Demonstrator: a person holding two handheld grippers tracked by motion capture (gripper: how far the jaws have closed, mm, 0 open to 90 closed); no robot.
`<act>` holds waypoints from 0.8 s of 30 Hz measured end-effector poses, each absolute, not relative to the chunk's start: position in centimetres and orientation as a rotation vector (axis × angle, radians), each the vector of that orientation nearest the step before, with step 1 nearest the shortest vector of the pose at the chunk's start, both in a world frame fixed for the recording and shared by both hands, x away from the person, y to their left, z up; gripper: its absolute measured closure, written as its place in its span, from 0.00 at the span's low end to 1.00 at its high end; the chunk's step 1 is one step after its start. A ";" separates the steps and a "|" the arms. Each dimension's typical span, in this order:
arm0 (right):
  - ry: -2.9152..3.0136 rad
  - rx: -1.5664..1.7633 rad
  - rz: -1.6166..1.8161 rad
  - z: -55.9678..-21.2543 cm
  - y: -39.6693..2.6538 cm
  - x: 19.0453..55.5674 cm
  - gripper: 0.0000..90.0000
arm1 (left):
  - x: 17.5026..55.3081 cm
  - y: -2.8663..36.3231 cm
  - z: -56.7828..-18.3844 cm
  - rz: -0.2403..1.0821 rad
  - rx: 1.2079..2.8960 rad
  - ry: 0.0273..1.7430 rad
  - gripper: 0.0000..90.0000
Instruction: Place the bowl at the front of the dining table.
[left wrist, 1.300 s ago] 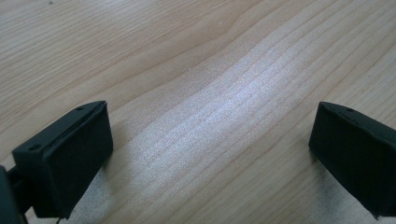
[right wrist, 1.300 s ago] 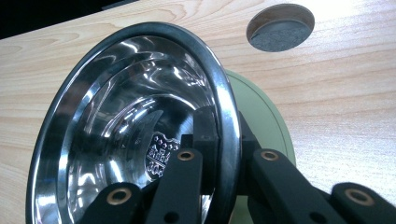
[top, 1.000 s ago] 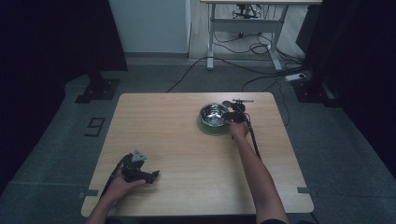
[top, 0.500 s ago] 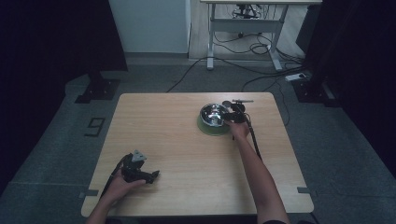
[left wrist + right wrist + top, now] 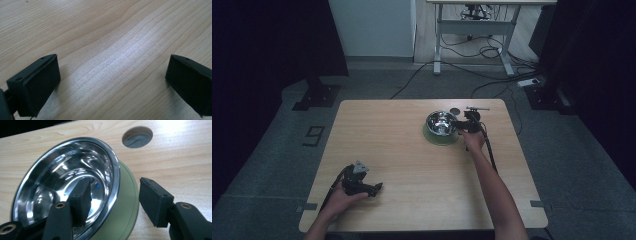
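Observation:
A shiny steel bowl [image 5: 440,123] in a pale green base [image 5: 439,138] stands at the table's far right of centre. My right gripper [image 5: 458,126] is at the bowl's right side. In the right gripper view it [image 5: 116,190] straddles the rim of the steel bowl [image 5: 62,177]: one pad is inside the bowl, the other outside the green base [image 5: 125,205]. Its jaws have just been opening, and neither pad presses on the rim between them. My left gripper [image 5: 378,188] rests near the front left with its jaws [image 5: 112,75] wide open over bare wood.
A round cable hole [image 5: 455,110] sits in the wooden table [image 5: 402,150] just behind the bowl; it is also in the right gripper view [image 5: 137,136]. A cable trails from the right gripper along the forearm. Beyond the table stands a white desk frame [image 5: 472,30] with cables on the floor.

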State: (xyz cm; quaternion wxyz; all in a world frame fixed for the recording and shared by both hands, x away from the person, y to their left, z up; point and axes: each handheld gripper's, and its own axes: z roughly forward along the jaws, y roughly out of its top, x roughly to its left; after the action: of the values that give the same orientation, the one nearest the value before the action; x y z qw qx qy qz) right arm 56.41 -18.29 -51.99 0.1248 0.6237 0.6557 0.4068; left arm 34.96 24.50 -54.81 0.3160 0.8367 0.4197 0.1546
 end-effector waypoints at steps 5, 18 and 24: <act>1.927 1.763 1.223 -51.3 -18.5 55.2 0.48 | 34.9 24.5 -54.8 0.407 2.204 1.105 0.00; 2.010 1.676 1.216 -49.5 -18.7 52.5 0.46 | 34.9 24.5 -54.8 0.407 2.204 1.105 0.00; 2.054 1.619 1.231 -49.0 -18.8 50.4 0.47 | 34.9 24.5 -54.8 0.407 2.204 1.106 0.00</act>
State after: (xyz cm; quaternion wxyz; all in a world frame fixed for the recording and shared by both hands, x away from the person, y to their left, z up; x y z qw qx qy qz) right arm 50.44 -18.76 -49.05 0.1251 0.5558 0.7049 0.4226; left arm 34.93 24.47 -54.81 0.3159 0.8367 0.4199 0.1544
